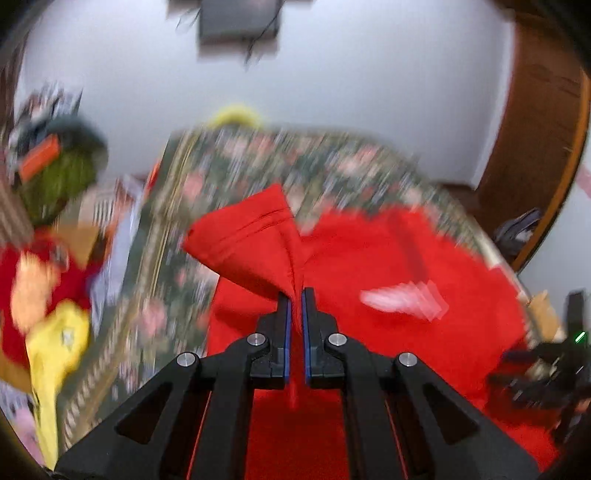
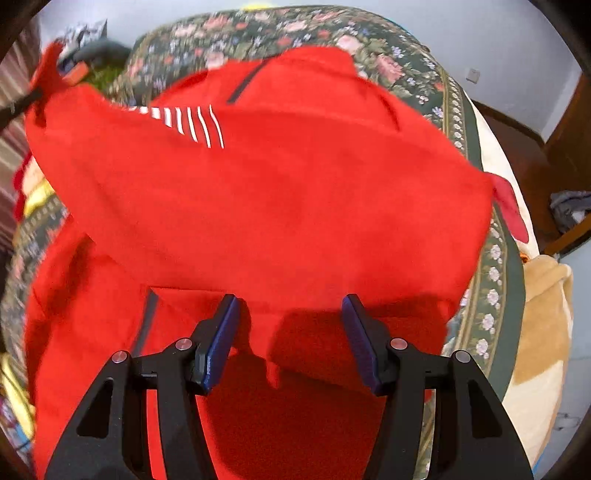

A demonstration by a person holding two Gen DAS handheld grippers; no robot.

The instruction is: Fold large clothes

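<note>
A large red garment [image 1: 388, 251] lies spread on a floral bedspread [image 1: 258, 155]. My left gripper [image 1: 295, 295] is shut on a pinch of its red sleeve [image 1: 251, 236], which hangs lifted above the rest of the cloth. The view is blurred by motion. In the right wrist view the red garment [image 2: 277, 192] fills the frame, with a white striped print [image 2: 192, 122] near its top. My right gripper [image 2: 291, 302] hovers over the near edge of the cloth with its jaws apart and no cloth pinched between the pads. It also shows as a dark shape, the right gripper [image 1: 569, 354].
A heap of clothes, including a yellow garment [image 1: 55, 332], lies left of the bed. A beige blanket [image 2: 543, 302] hangs off the right side of the bedspread [image 2: 295, 26]. A wooden door frame [image 1: 535, 147] stands at the right, against a white wall.
</note>
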